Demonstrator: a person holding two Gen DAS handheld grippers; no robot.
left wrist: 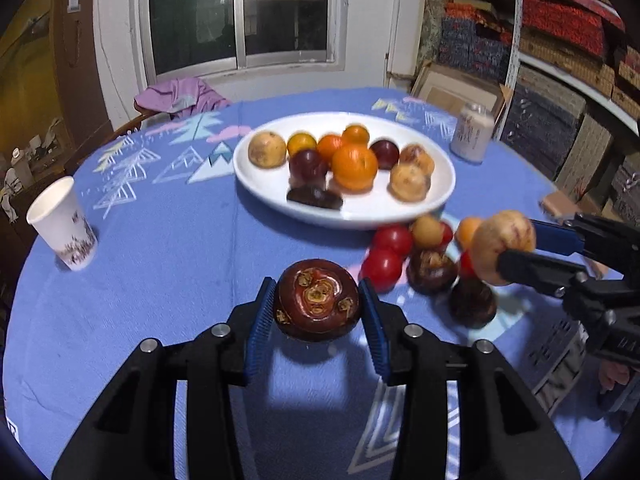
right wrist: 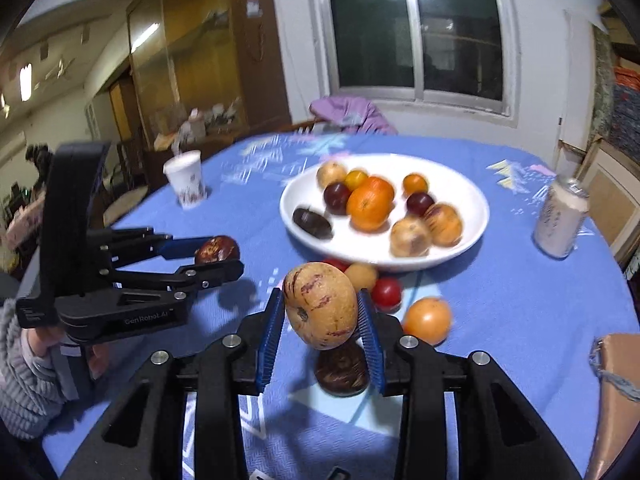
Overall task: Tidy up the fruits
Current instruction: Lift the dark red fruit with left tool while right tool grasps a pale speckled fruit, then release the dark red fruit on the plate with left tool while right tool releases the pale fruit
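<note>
- left gripper (left wrist: 318, 306): fingers (left wrist: 261, 312) clamped on a dark brown water chestnut (left wrist: 317, 300), lifted clear of the desk (left wrist: 160, 280), blue patterned cloth underneath
- right gripper (right wrist: 320, 316): fingers (right wrist: 370, 328) pinching a tan purple-streaked pepino melon (right wrist: 320, 304), held above the desk; from the left wrist view it sits at right, over the loose fruit
- directly under the held melon: another dark chestnut (right wrist: 342, 368) lying on the cloth
- loose pile on the desk, just beside the near rim of the plate: red tomatoes (left wrist: 386, 254), a small tan fruit (left wrist: 427, 231), an orange fruit (right wrist: 428, 320), two dark chestnuts (left wrist: 432, 272)
- white plate (left wrist: 400, 208) mid-desk, holding a big orange (left wrist: 355, 167), smaller oranges, dark plums (left wrist: 307, 165), tan melons (left wrist: 267, 149), one dark flat piece (left wrist: 315, 198) at the near edge
- paper cup (left wrist: 64, 224) upright, far left, well apart from the plate
- can (left wrist: 472, 132) upright, right of the plate
- purple cloth (left wrist: 180, 96) on a chair behind the desk
- window (left wrist: 240, 12) on the back wall
</note>
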